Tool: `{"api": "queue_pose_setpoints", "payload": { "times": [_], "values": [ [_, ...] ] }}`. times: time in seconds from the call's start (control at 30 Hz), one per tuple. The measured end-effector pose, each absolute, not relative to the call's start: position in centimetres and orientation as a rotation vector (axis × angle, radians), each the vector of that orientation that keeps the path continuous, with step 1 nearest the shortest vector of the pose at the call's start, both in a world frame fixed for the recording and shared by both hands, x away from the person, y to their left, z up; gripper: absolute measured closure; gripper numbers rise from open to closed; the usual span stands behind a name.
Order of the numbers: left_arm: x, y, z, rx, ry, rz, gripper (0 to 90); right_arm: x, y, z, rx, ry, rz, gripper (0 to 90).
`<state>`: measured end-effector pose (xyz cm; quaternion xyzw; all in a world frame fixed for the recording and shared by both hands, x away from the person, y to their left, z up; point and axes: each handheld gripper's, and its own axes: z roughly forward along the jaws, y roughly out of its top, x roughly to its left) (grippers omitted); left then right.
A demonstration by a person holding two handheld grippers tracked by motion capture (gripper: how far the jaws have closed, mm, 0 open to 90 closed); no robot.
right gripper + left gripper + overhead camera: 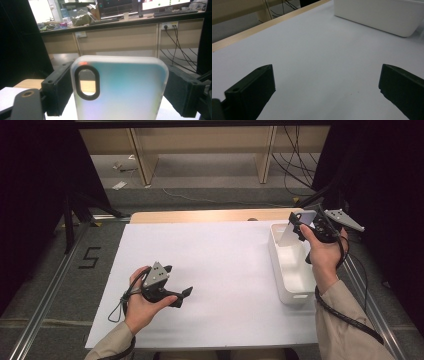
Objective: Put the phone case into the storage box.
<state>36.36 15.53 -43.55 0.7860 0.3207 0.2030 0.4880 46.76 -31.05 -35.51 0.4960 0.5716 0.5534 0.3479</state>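
My right gripper [298, 227] is shut on a translucent phone case [290, 229], held above the far end of the white bin [286, 281]. In the right gripper view the phone case [120, 90] stands upright between the two black jaws, with its oval camera cutout at the upper left. My left gripper [180, 295] rests low over the white sheet [220, 270] at the near left, pointing right. Its jaws are wide apart with nothing between them, and the left gripper [327, 92] faces bare sheet with the white bin [382, 15] beyond.
The white sheet covers most of a wooden table [200, 215]. The bin runs along the sheet's right edge. Metal rails [45, 305] flank the table on the floor. Wooden shelving legs [142, 162] and cables [295, 165] stand beyond the far edge.
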Motion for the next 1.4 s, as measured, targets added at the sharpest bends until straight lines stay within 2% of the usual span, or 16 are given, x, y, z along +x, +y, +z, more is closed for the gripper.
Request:
{"api": "queue_pose_setpoints", "payload": {
  "times": [1.4],
  "values": [
    [36.33,15.44,-43.63,1.898,0.79,0.506,0.0,47.32,-30.9,-36.41,1.281,1.509,1.375,17.9]
  ]
}}
